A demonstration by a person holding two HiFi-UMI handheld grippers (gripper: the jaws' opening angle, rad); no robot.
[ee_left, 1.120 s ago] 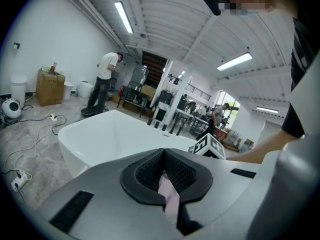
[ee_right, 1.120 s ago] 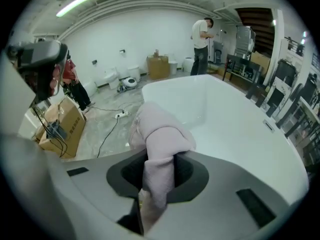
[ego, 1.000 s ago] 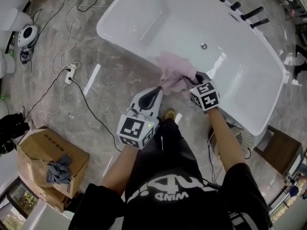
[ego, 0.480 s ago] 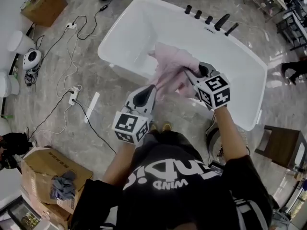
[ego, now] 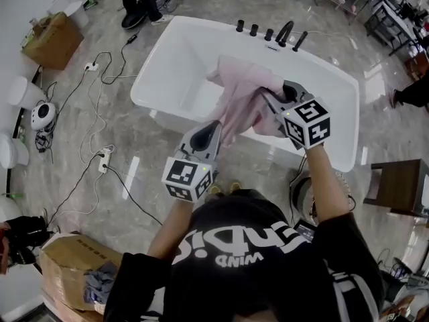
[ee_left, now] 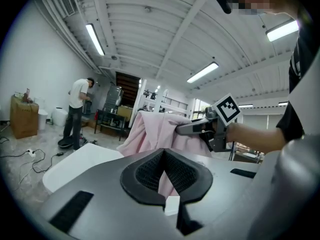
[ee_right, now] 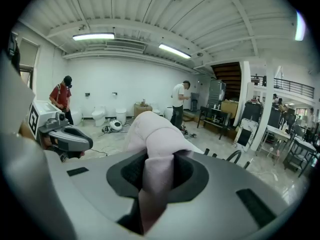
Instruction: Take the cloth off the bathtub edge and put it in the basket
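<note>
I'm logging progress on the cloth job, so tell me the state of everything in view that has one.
pink cloth: held up in the air above the tub, bunched between both claws.
left claw: shut on the cloth's lower part.
right claw: shut on the cloth's upper fold.
bathtub: empty, no water showing.
cardboard box: open, with a grey rag inside.

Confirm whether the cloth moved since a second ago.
Yes: up. The cloth lay on the near rim of the tub; now it hangs clear above it, clamped by the left gripper and right gripper.
</note>
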